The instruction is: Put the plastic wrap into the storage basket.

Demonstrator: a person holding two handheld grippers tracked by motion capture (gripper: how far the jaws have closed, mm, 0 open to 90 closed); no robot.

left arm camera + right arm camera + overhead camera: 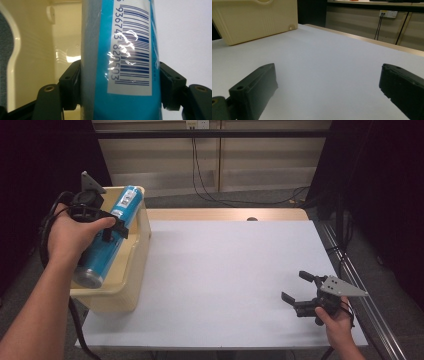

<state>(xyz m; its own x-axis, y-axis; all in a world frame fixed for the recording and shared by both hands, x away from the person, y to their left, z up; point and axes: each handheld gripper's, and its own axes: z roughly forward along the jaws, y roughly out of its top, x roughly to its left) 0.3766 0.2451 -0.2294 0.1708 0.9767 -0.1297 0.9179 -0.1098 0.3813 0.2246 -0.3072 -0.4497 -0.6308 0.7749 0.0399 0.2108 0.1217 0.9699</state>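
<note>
A long blue tube [110,235] with a white barcode label hangs tilted over the cream plastic bin [134,270] at the table's left edge. My left gripper [113,227] is shut on the blue tube around its middle. In the left gripper view both black jaws press the blue tube [125,62] from either side, with the cream bin's inside wall [37,55] behind it. My right gripper [296,287] rests low over the white table near the front right, open and holding nothing. Its two jaws stand wide apart over bare table [324,70].
The white table top [225,270] stretches between bin and right gripper. A wooden strip [225,214] runs along the far edge. In the right gripper view the cream bin [257,20] stands far left. Cables hang on the back wall.
</note>
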